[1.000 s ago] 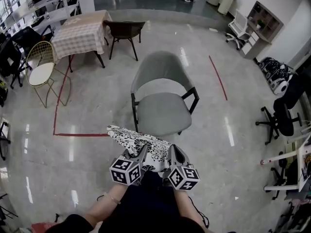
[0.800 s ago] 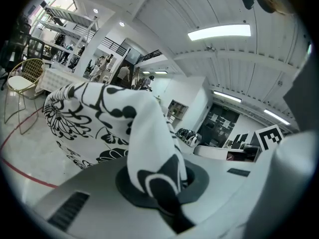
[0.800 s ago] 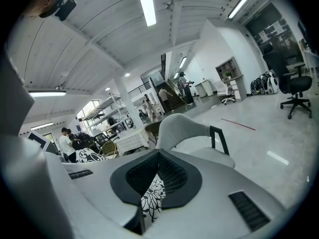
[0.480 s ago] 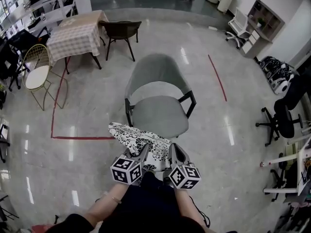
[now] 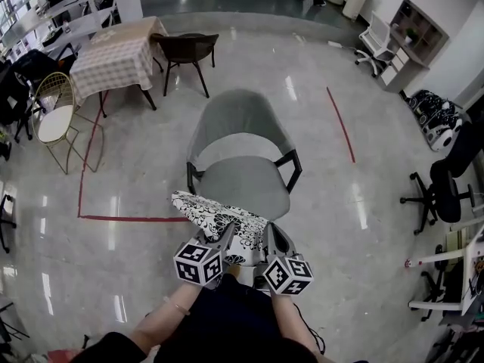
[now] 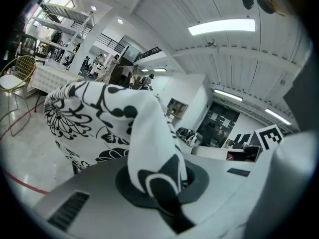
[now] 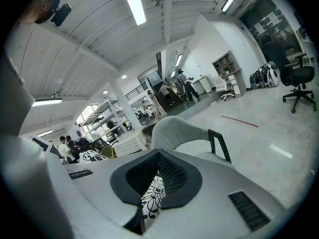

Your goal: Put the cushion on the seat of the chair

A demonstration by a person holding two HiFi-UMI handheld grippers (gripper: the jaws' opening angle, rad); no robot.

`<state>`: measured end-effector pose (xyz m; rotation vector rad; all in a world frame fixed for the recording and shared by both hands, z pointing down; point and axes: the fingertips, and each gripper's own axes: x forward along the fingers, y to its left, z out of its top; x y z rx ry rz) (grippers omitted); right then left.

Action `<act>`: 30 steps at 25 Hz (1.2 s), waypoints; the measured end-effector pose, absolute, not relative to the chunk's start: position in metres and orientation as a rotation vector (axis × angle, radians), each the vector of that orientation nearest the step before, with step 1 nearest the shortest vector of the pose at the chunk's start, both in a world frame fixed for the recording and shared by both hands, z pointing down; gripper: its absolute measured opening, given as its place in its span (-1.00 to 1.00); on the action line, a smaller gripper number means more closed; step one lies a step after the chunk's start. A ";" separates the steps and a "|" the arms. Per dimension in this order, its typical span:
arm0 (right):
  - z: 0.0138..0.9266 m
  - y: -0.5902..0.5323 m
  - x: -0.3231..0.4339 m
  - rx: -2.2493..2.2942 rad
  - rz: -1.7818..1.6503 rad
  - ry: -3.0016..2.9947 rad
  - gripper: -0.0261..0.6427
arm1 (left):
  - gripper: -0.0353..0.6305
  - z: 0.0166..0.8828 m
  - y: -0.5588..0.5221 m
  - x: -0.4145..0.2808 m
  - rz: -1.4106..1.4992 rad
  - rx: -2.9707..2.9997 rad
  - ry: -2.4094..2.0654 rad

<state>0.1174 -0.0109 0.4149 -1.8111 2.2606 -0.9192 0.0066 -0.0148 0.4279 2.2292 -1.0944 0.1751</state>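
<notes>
A white cushion with black flower print hangs between my two grippers, just in front of the grey armchair and above the floor at its seat's front edge. My left gripper is shut on the cushion's near edge; in the left gripper view the fabric bunches up out of the jaws. My right gripper is shut on the same edge, and a strip of printed cloth shows between its pads. The chair stands straight ahead in the right gripper view.
A table with a checked cloth and a dark chair stand at the back left, with a gold wire chair beside them. Red tape lines mark the glossy floor. Office chairs stand at the right.
The armchair has come nearer and a little to the left in the head view. Both grippers keep their hold, and the cushion's far edge now lies closer to the seat's front.
</notes>
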 end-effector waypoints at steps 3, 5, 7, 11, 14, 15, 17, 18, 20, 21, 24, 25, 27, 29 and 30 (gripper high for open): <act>0.416 -0.021 0.127 -1.808 -0.928 2.249 -0.95 | -0.80 0.427 -0.025 0.018 0.173 2.230 -1.086; 0.415 -0.028 0.133 -1.811 -0.924 2.245 -0.95 | -0.80 0.427 -0.034 0.025 0.173 2.239 -1.074; 0.413 -0.036 0.138 -1.811 -0.915 2.250 -0.95 | -0.80 0.425 -0.043 0.030 0.173 2.248 -1.061; 0.405 -0.049 0.147 -1.814 -0.887 2.270 -0.95 | -0.80 0.419 -0.058 0.043 0.176 2.273 -1.020; 0.402 -0.059 0.150 -1.818 -0.875 2.277 -0.95 | -0.80 0.416 -0.071 0.051 0.174 2.284 -0.993; 0.400 -0.062 0.150 -1.818 -0.866 2.280 -0.95 | -0.80 0.416 -0.076 0.052 0.174 2.286 -0.986; 0.396 -0.068 0.148 -1.819 -0.848 2.289 -0.95 | -0.80 0.416 -0.085 0.053 0.177 2.292 -0.978; 0.395 -0.071 0.148 -1.823 -0.840 2.290 -0.95 | -0.80 0.416 -0.090 0.053 0.181 2.296 -0.976; 0.394 -0.078 0.147 -1.837 -0.828 2.284 -0.95 | -0.80 0.416 -0.101 0.053 0.192 2.305 -0.971; 0.394 -0.083 0.147 -1.845 -0.824 2.281 -0.95 | -0.80 0.417 -0.107 0.053 0.198 2.309 -0.967; 0.396 -0.097 0.150 -1.869 -0.816 2.288 -0.95 | -0.80 0.420 -0.125 0.057 0.210 2.315 -0.954; 0.397 -0.102 0.151 -1.876 -0.819 2.295 -0.95 | -0.80 0.421 -0.131 0.060 0.212 2.314 -0.950; 0.400 -0.113 0.154 -1.888 -0.830 2.303 -0.95 | -0.80 0.423 -0.143 0.065 0.213 2.306 -0.946; 0.402 -0.124 0.156 -1.898 -0.843 2.300 -0.95 | -0.80 0.426 -0.155 0.068 0.208 2.293 -0.942; 0.403 -0.129 0.157 -1.903 -0.845 2.299 -0.95 | -0.80 0.428 -0.160 0.070 0.206 2.287 -0.940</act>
